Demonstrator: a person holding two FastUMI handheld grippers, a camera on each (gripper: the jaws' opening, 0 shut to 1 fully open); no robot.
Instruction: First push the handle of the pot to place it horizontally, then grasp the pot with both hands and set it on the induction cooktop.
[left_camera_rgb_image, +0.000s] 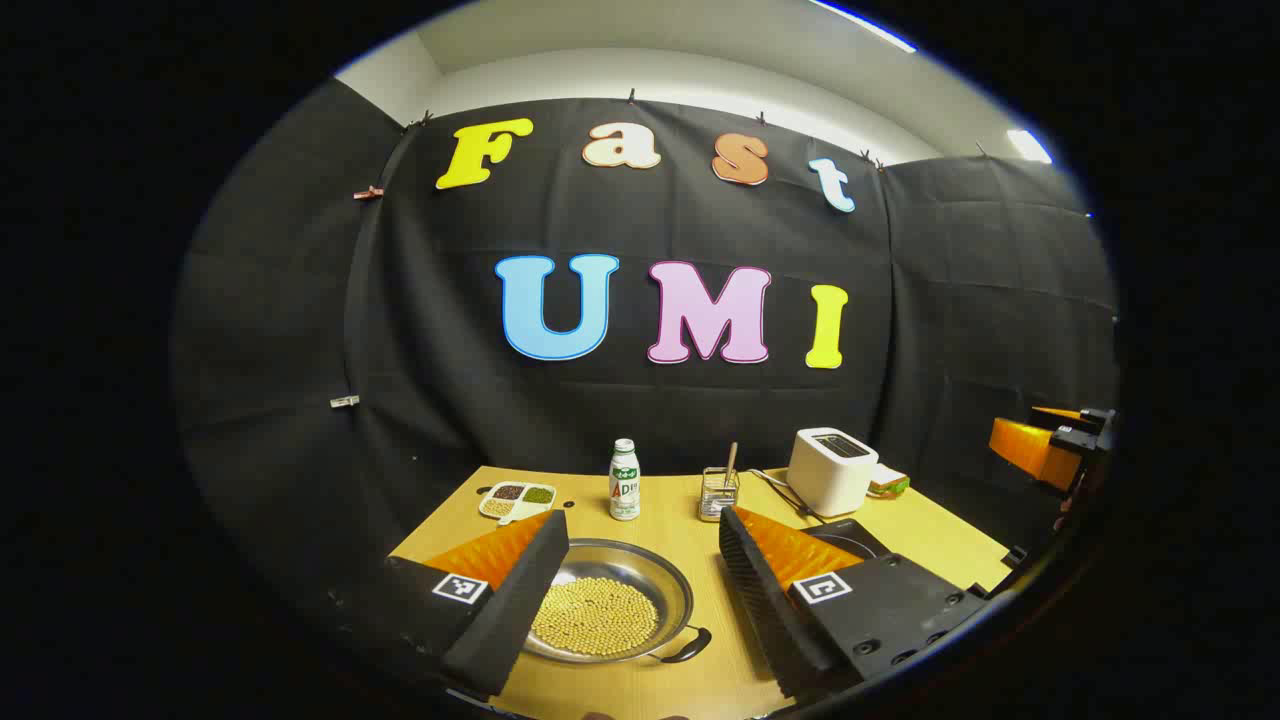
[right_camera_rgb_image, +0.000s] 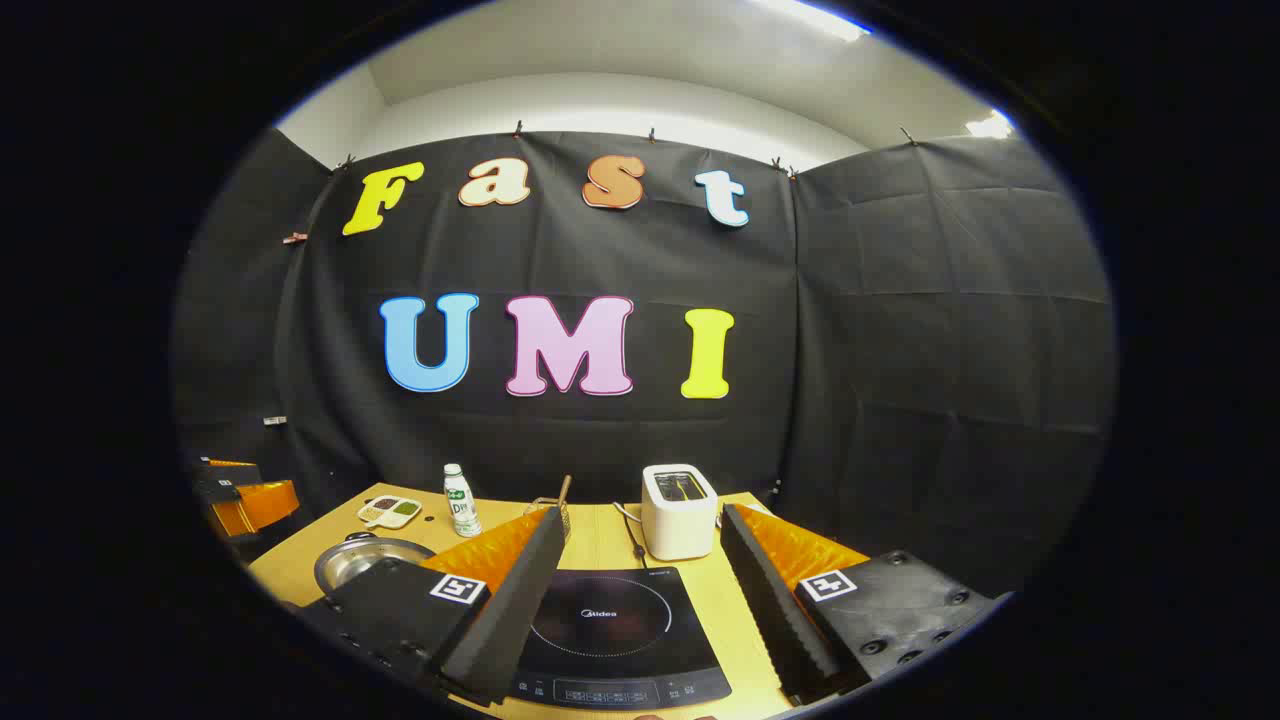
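Observation:
A steel pot (left_camera_rgb_image: 612, 612) holding yellow beans sits on the wooden table (left_camera_rgb_image: 690, 540), low and close in the left gripper view. Its black handle (left_camera_rgb_image: 690, 646) points toward the near right. My left gripper (left_camera_rgb_image: 643, 520) hovers open above it, with one finger (left_camera_rgb_image: 510, 600) covering the pot's left rim. The black induction cooktop (right_camera_rgb_image: 610, 625) lies right of the pot, and my right gripper (right_camera_rgb_image: 642, 515) is open above it with nothing between its fingers. In the right gripper view the pot (right_camera_rgb_image: 365, 560) shows at the left, with the left gripper (right_camera_rgb_image: 240, 500) farther left.
Along the back of the table stand a divided tray of beans (left_camera_rgb_image: 517, 498), a white bottle (left_camera_rgb_image: 624, 480), a small holder with a stick (left_camera_rgb_image: 718, 490) and a white toaster (left_camera_rgb_image: 832, 470). The toaster (right_camera_rgb_image: 680, 510) stands just behind the cooktop.

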